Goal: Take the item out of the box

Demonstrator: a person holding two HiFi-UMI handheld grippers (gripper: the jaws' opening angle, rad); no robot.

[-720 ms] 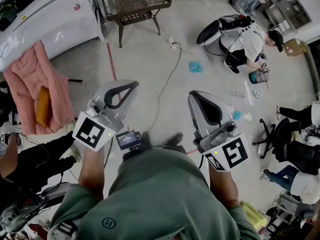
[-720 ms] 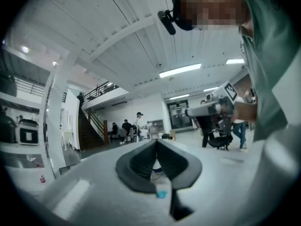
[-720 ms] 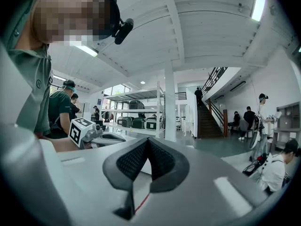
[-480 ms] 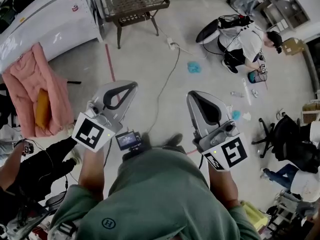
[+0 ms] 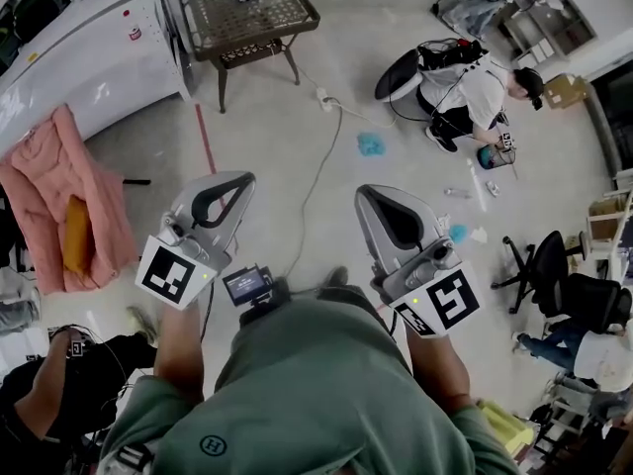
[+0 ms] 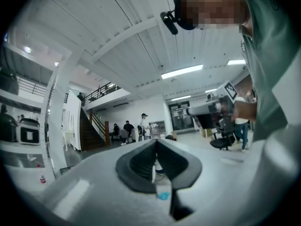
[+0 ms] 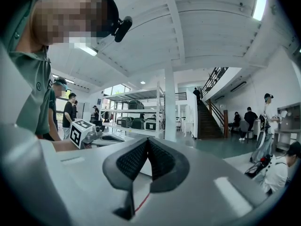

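So the person's just standing there with both tools held out level over the floor (image 5: 277,117). The left gripper (image 5: 240,180) has its jaws pressed fully together with nothing in them, and the left gripper view backs that up, pads meeting right at the tip. Same deal with the right gripper (image 5: 369,192): jaws closed tight, empty. Between the two sets of jaws a white cable (image 5: 318,176) snakes across the floor. Out past the left jaws sits a wire-top table (image 5: 247,13), and past the right jaws there's a crouching person (image 5: 465,82). Can't tell where the box is, no view shows it.
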